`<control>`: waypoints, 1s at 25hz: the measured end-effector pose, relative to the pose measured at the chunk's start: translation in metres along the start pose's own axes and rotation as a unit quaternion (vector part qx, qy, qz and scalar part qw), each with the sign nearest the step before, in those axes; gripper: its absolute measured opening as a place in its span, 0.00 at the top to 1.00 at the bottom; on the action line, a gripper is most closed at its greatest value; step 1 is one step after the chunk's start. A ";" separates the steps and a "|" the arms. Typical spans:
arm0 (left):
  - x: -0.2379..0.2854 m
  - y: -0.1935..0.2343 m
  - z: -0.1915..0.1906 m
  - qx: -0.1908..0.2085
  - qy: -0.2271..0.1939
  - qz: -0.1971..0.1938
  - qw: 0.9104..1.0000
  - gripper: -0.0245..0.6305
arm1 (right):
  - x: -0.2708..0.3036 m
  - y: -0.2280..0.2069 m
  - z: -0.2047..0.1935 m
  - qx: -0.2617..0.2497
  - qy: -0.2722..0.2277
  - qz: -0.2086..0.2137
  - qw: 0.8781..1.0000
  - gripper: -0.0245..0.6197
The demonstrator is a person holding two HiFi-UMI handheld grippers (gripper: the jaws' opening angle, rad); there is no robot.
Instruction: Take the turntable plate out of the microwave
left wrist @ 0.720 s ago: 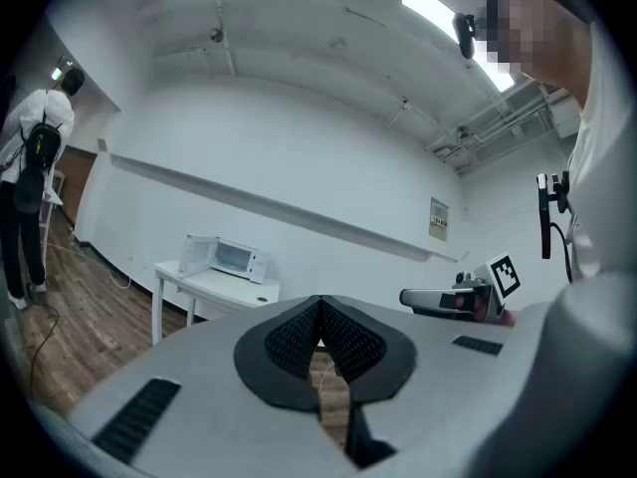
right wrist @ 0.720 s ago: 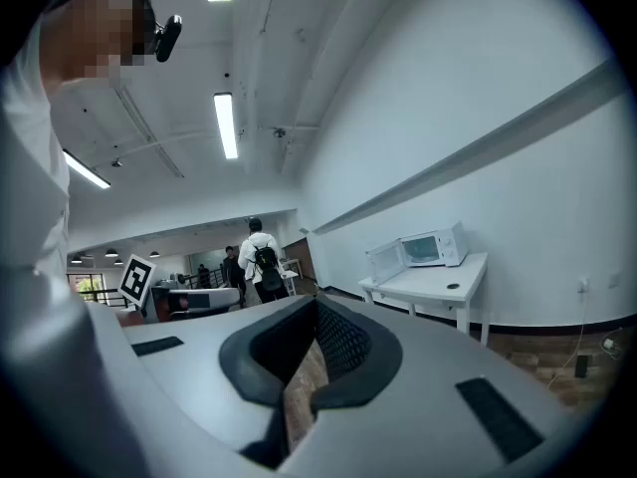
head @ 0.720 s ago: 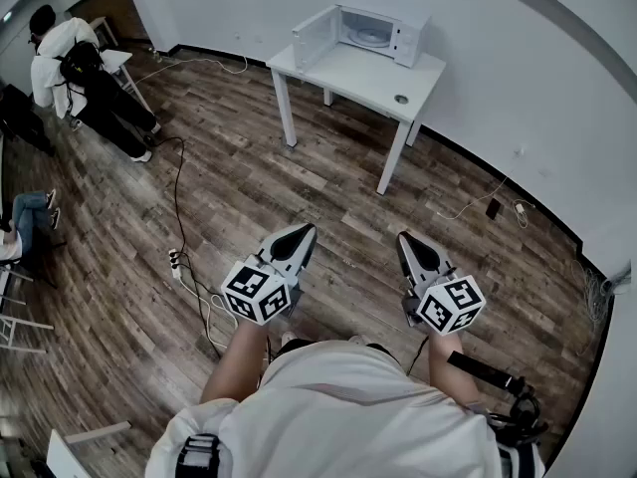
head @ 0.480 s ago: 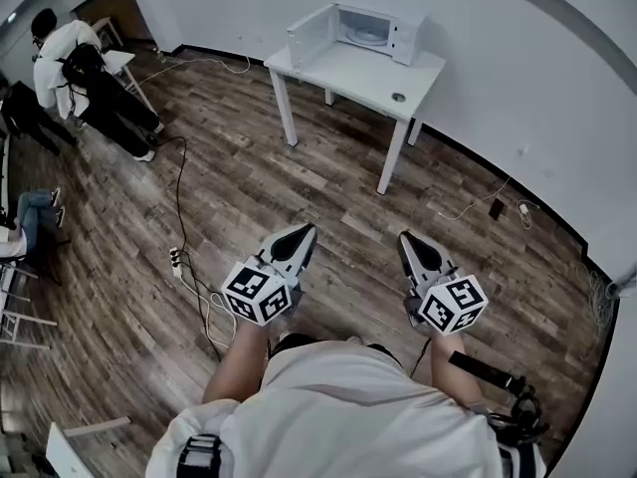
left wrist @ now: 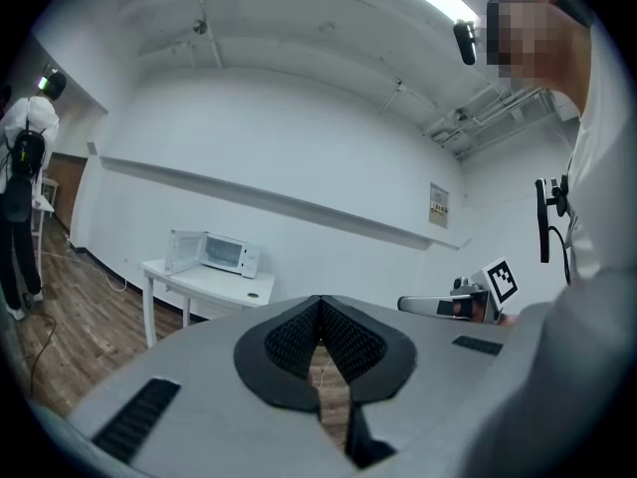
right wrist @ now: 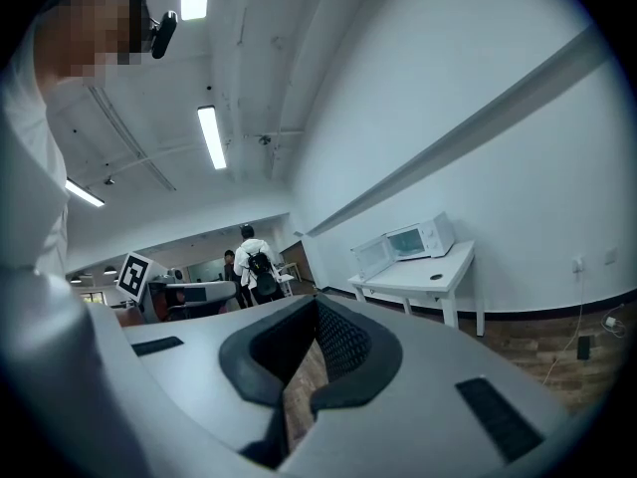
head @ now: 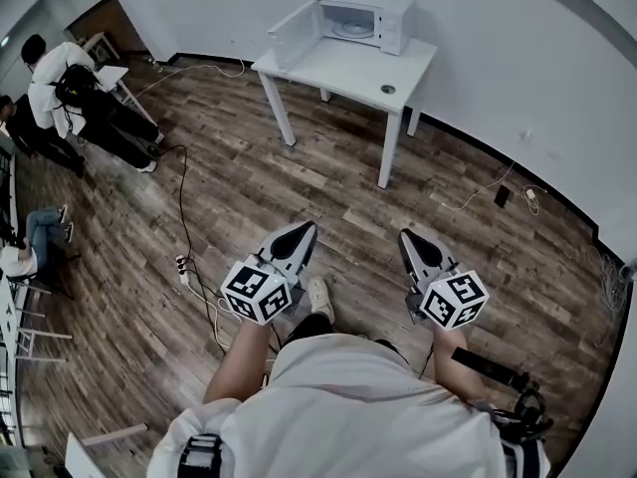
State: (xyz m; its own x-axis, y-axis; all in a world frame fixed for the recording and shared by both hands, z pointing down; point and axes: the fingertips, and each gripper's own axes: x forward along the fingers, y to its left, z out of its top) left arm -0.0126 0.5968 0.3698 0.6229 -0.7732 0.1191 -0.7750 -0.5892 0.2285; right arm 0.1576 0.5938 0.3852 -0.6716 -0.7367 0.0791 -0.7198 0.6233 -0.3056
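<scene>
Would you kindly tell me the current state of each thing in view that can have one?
microwave door: swung wide open.
turntable plate: lying inside the microwave, not yet taken out.
left gripper: shut, nothing between its jaws.
right gripper: shut, nothing between its jaws.

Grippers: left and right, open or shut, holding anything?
Left gripper: shut, holding nothing.
Right gripper: shut, holding nothing.
</scene>
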 end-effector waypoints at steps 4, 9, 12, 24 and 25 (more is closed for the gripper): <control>0.015 0.013 -0.001 0.005 -0.008 -0.014 1.000 0.95 | 0.008 -0.011 -0.003 -0.007 -0.002 -0.018 1.000 0.95; 0.069 0.045 0.011 -0.003 -0.008 -0.022 1.000 0.95 | 0.040 -0.053 0.016 -0.012 0.006 -0.035 0.999 0.95; 0.095 0.071 0.024 -0.010 -0.017 -0.026 0.999 0.95 | 0.071 -0.070 0.034 -0.023 0.013 -0.041 0.999 0.95; 0.144 0.219 0.083 -0.037 -0.039 -0.030 0.998 0.95 | 0.239 -0.088 0.078 -0.062 0.022 -0.036 0.997 0.95; 0.147 0.231 0.086 -0.038 -0.039 -0.030 0.998 0.95 | 0.252 -0.089 0.080 -0.062 0.021 -0.036 0.997 0.96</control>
State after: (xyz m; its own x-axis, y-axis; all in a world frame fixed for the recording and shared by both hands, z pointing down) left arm -0.1091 0.3274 0.3570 0.6549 -0.7552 0.0280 -0.7249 -0.6172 0.3059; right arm 0.0670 0.3319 0.3566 -0.6221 -0.7707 0.1380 -0.7810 0.5986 -0.1779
